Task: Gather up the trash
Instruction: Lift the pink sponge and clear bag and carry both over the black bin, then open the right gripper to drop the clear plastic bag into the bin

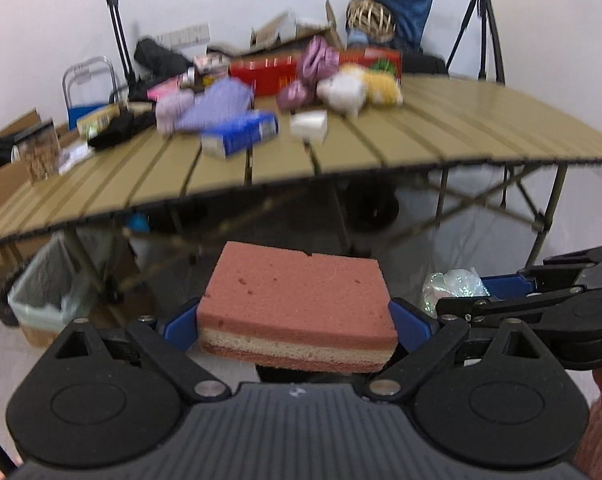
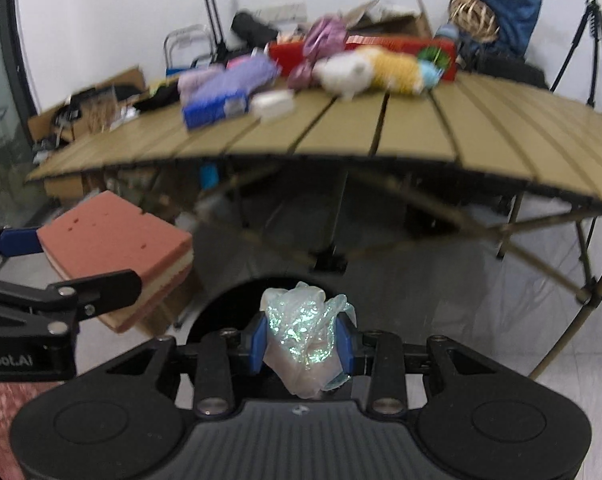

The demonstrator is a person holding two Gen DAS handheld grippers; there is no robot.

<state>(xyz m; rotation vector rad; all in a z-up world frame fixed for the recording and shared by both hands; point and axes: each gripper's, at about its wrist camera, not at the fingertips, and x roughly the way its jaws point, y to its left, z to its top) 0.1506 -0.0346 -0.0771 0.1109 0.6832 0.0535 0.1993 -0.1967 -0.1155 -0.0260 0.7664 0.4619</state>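
Pink sponge with a cream middle layer sits clamped between the blue pads of the left gripper, jaws spread wide to fit its width, pads pressing on both short ends. Sponge held flat, off the floor, in front of and below the table edge. In the right wrist view the same sponge shows at left, beside the left gripper's black linkage.

Crumpled iridescent plastic wrapper is pinched in the right gripper, jaws nearly closed, blue pads squeezing the wad from both sides (film bulges above and below the pads). From the left wrist view the wrapper and right gripper sit just to the right of the sponge, near but apart.

Both grippers point downward and toward the slatted tan folding table. Table's near half bare; far half cluttered: blue box, small white box, purple cloth, white and yellow plush toy, red box, wicker ball. All blurred, details unreadable.

Lined waste bin stands on the floor at lower left, under the table's left end. Tripod behind the table at right. Cardboard boxes on the far left. A pinkish sleeve shows at bottom right corner.
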